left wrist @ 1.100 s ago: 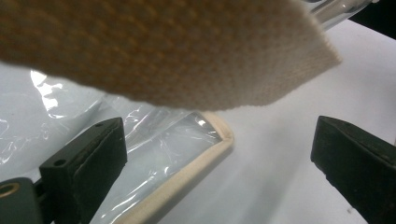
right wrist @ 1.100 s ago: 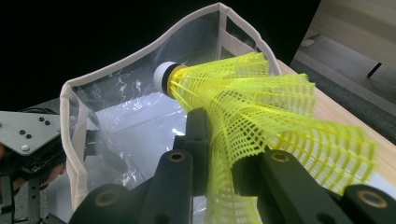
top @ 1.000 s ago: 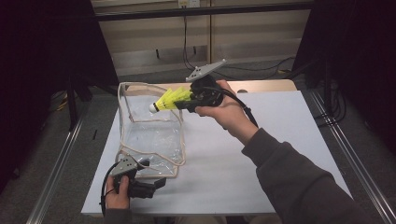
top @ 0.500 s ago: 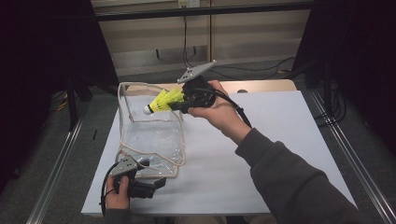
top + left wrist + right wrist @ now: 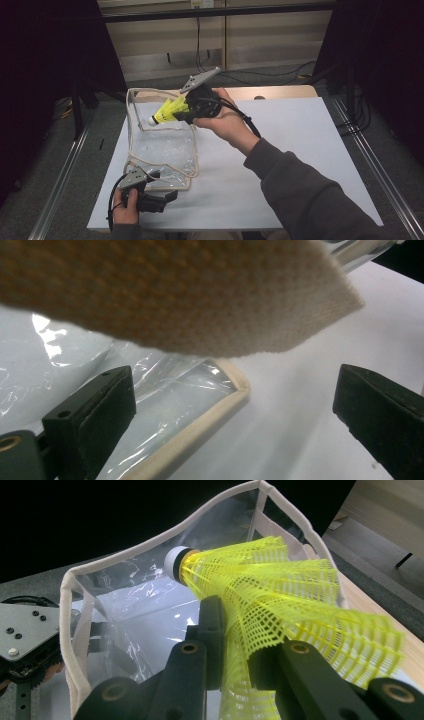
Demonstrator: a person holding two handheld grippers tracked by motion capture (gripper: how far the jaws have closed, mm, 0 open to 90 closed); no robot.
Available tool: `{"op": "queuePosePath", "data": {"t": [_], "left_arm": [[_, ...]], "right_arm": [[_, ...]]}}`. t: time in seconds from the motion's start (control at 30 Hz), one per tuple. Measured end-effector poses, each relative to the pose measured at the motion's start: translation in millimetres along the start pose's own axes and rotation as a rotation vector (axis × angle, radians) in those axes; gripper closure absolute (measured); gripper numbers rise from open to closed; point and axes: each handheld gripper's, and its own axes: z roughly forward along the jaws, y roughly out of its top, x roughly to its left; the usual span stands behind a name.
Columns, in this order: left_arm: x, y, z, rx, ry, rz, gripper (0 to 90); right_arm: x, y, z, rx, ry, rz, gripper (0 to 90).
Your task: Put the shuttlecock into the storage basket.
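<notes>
Claw on the right (image 5: 184,113), clamped on a yellow shuttlecock (image 5: 167,111), has edged leftward over the clear bag (image 5: 165,150). Left claw (image 5: 167,196), jaws apart beside the bag's rim, waits; a drop inside looks close.

One shuttlecock (image 5: 167,111) is showing, yellow with a white tip. One clear bag (image 5: 162,147) with cream trim is sitting on one white table (image 5: 300,150). Two grippers are working: the left gripper (image 5: 170,196) and the right gripper (image 5: 187,112). Two hands are holding them. One sleeve (image 5: 310,195) is reaching in.
</notes>
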Motion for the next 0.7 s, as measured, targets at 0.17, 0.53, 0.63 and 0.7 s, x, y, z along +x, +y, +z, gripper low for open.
{"op": "queuePosePath", "data": {"t": [0.17,0.53,0.63,0.7], "left_arm": [[0.0,-0.1,-0.1,0.000,0.001,0.004,3.5],[-0.1,-0.5,-0.6,-0.001,-0.003,0.001,3.5],[-0.3,-0.7,-0.4,-0.005,-0.001,-0.001,3.5],[-0.3,-0.7,-0.4,-0.005,-0.001,0.000,3.5]], "right_arm": [[6.3,3.0,8.2,0.013,0.000,-0.018,79.6],[9.6,3.8,24.1,0.039,-0.003,-0.022,79.5],[11.6,3.1,29.0,0.054,-0.011,-0.033,79.5],[12.2,2.8,32.0,0.062,-0.009,-0.035,79.5]]}}
